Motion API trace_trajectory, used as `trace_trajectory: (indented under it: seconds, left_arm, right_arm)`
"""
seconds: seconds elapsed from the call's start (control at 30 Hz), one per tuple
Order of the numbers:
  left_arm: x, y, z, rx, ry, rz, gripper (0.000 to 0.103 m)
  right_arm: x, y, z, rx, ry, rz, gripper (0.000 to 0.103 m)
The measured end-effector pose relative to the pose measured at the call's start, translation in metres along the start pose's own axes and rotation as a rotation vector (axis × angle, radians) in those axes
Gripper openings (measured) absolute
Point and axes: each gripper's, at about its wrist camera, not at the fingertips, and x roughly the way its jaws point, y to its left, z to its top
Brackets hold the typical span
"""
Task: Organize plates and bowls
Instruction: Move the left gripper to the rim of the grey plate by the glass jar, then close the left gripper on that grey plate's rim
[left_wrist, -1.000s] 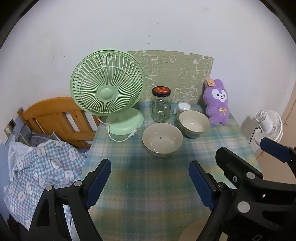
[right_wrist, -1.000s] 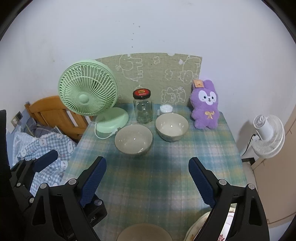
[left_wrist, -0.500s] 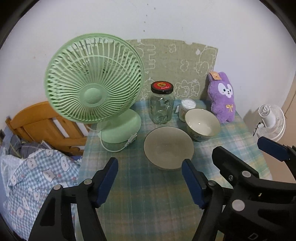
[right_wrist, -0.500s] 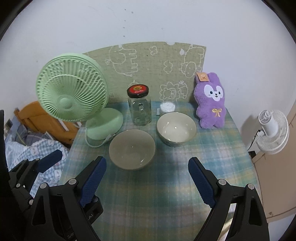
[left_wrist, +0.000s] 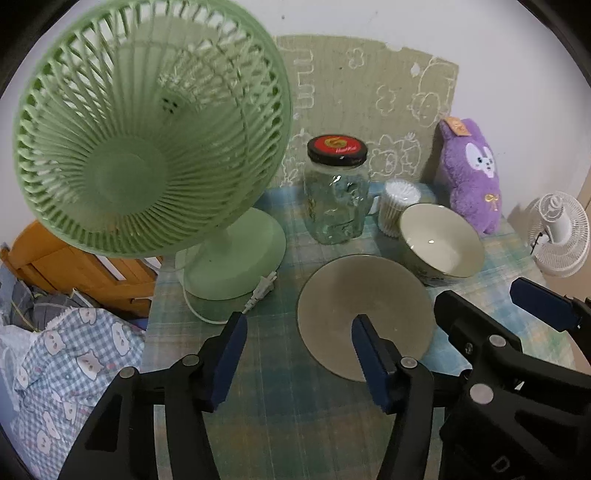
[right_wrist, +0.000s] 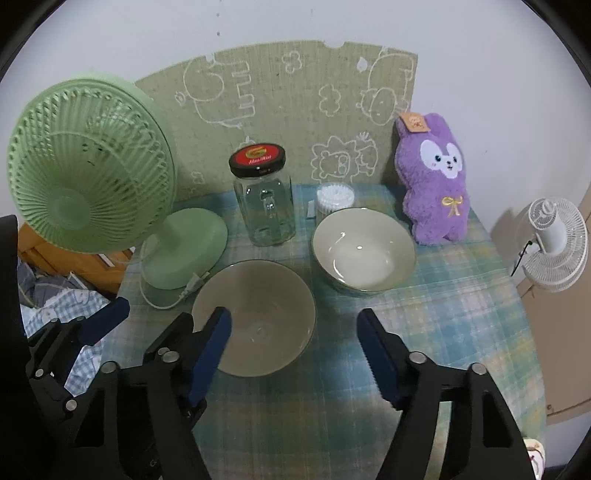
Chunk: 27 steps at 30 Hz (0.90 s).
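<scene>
- Currently both grippers sit low over the plaid tablecloth (right_wrist: 461, 314), side by side.
- Left gripper (left_wrist: 297, 354): jaws have just been closing, still apart, gripping nothing. Right pad overlaps the near rim of the grey bowl (left_wrist: 364, 314) in view; contact unclear. Left pad is over bare cloth.
- Right gripper (right_wrist: 293, 354): jaws have just been closing, still apart, nothing held. Left pad overlaps the grey bowl's left rim in its view; right pad over cloth, clear of both bowls.
- Grey bowl: upright, table centre, nearest both grippers.
- Cream bowl (right_wrist: 364, 251): upright, just behind-right of the grey one, close but apart.
- Behind them: glass jar (right_wrist: 264, 203) with black-red lid, cotton swab tub (right_wrist: 334, 195), purple plush rabbit (right_wrist: 436, 181).
- Green fan (left_wrist: 147, 140) far left, its plug (left_wrist: 260, 291) lying on the cloth near the grey bowl.
</scene>
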Motion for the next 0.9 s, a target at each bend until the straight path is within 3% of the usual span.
trace_trajectory:
  seconds: [0.4, 0.6, 0.9]
  left_arm:
    - [0.051, 0.004, -0.002, -0.011, 0.05, -0.006, 0.046]
    - [0.071, 0.005, -0.008, -0.014, 0.086, -0.007, 0.041]
    - [0.086, 0.003, -0.009, -0.02, 0.116, -0.006, 0.024]
  right_arm:
    - [0.059, -0.004, 0.001, 0.037, 0.057, -0.04, 0.059]
    - [0.082, -0.003, -0.004, 0.04, 0.093, -0.037, 0.046]
    - [0.099, -0.002, -0.007, 0.042, 0.121, -0.045, 0.03]
